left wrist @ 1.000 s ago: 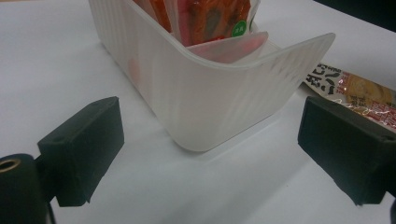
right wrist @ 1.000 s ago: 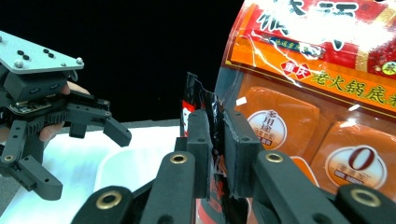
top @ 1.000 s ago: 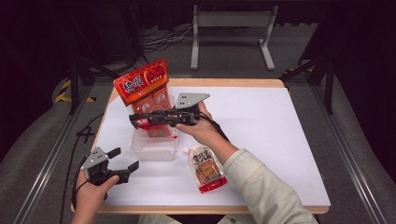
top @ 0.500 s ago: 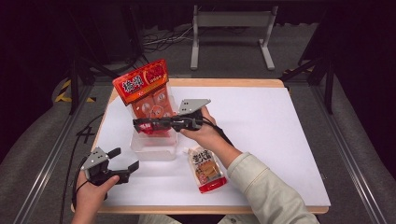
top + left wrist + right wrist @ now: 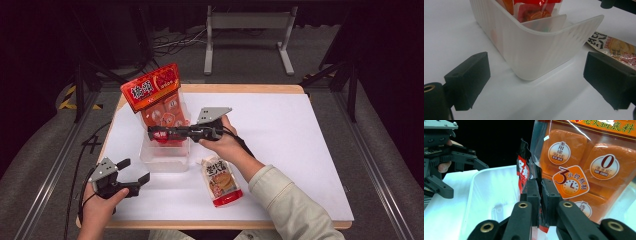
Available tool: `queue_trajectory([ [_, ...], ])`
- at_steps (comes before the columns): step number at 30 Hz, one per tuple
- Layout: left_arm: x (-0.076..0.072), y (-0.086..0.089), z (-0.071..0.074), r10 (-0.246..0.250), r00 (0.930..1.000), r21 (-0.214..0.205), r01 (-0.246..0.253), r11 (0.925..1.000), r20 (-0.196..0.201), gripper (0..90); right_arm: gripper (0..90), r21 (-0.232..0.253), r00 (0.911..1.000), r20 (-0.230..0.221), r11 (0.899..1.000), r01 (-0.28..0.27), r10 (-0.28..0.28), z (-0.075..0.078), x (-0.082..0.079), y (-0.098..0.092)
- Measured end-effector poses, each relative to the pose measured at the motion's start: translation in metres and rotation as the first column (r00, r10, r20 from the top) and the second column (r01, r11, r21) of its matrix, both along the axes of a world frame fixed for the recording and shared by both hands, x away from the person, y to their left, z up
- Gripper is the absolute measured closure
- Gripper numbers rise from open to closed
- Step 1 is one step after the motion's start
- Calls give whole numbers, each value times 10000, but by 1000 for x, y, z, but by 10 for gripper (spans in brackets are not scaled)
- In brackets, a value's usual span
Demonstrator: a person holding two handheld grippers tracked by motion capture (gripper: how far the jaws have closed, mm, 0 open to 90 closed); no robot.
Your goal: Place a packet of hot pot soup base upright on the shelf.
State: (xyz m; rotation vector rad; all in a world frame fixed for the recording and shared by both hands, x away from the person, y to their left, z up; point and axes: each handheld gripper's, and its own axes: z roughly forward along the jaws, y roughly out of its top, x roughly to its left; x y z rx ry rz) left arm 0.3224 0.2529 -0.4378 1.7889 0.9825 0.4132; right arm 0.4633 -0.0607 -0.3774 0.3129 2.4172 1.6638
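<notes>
White paper covers the desk [image 5: 300, 150]. Near its left front corner, the left hand-held gripper [image 5: 131, 176] waits wide open, holding nothing. Over the clear box [image 5: 165, 161], the right hand-held gripper [image 5: 154, 133] pinches a small red packet [image 5: 524, 173] tight, ready to drop it in.

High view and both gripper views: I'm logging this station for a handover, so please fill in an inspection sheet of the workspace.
Surface: white table, wooden edge.
Job's things: clear bin holding a tall orange packet; small red-black packet above the bin.
Clutter: snack pouch flat beside the bin.
Grippers: right gripper shut on the small packet; left gripper open, near the bin's corner.
Cables: black cable off the table's left edge.
Surroundings: grey metal stand, dark floor.
</notes>
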Motion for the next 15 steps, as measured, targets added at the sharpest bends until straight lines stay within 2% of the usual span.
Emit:
queue_trajectory([
  [6, 0, 0, 0, -9, 10000, -31, 10, 10000, 11, 78, 800, 166, 9999, -141, 9999, -36, 38, 1, 0, 1],
  [9, 1, 1, 0, -12, 10000, -24, 12, 10000, 21, 78, 731, 458, 9991, -417, 9989, -39, 58, 4, 0, -4],
  [15, 1, 0, 0, 26, 10000, -90, -26, 10000, 43, 78, 575, 566, 9995, -295, 9983, 119, -102, 15, -3, -13],
])
